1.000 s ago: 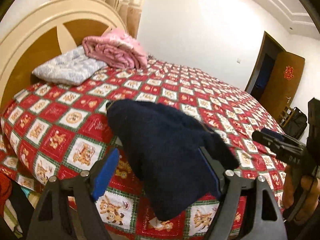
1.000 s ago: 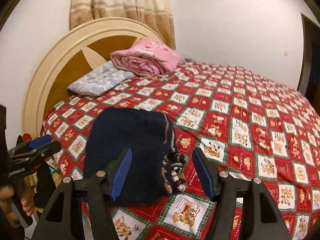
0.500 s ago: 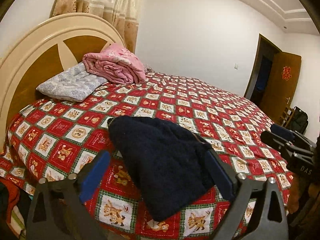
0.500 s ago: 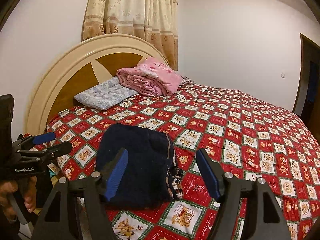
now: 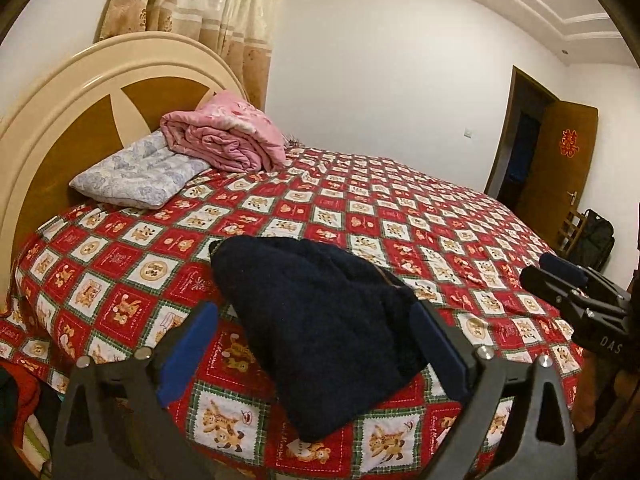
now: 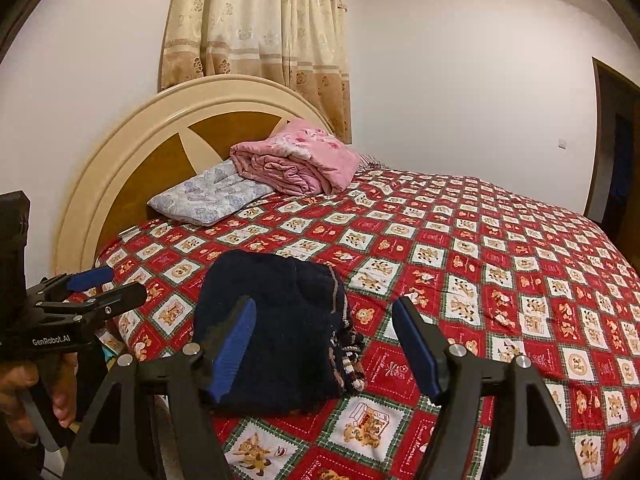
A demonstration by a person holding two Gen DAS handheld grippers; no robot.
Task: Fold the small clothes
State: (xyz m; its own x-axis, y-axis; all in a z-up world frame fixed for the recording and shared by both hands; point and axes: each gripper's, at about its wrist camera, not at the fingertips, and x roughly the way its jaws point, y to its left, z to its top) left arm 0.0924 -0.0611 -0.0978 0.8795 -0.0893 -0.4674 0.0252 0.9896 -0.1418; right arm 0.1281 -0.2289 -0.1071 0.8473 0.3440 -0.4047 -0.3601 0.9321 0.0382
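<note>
A dark navy garment (image 5: 320, 320) lies folded in a thick bundle on the red bear-print bedspread (image 5: 400, 216), near the bed's front edge. In the right wrist view the garment (image 6: 280, 320) shows a striped knit hem at its right side. My left gripper (image 5: 312, 316) hovers in front of it, open wide, with its blue pads clear of the cloth. My right gripper (image 6: 324, 306) is open too and holds nothing. Each wrist view catches the other tool at its edge: the right gripper (image 5: 548, 274) to the right, the left gripper (image 6: 116, 286) to the left with a hand (image 6: 60, 384) on its grip.
A pink folded quilt (image 5: 224, 140) and a pale blue pillow (image 5: 140, 176) rest by the rounded headboard (image 5: 72, 128). A curtain (image 6: 260, 40) hangs behind. A brown door (image 5: 560, 168), a chair and a black bag (image 5: 596, 240) stand far right. Red cloth (image 5: 20, 400) sits below the bed's left edge.
Both grippers have drawn back and upward from the navy garment, which stays on the bed. The left jaws have spread wider and the right ones slightly.
</note>
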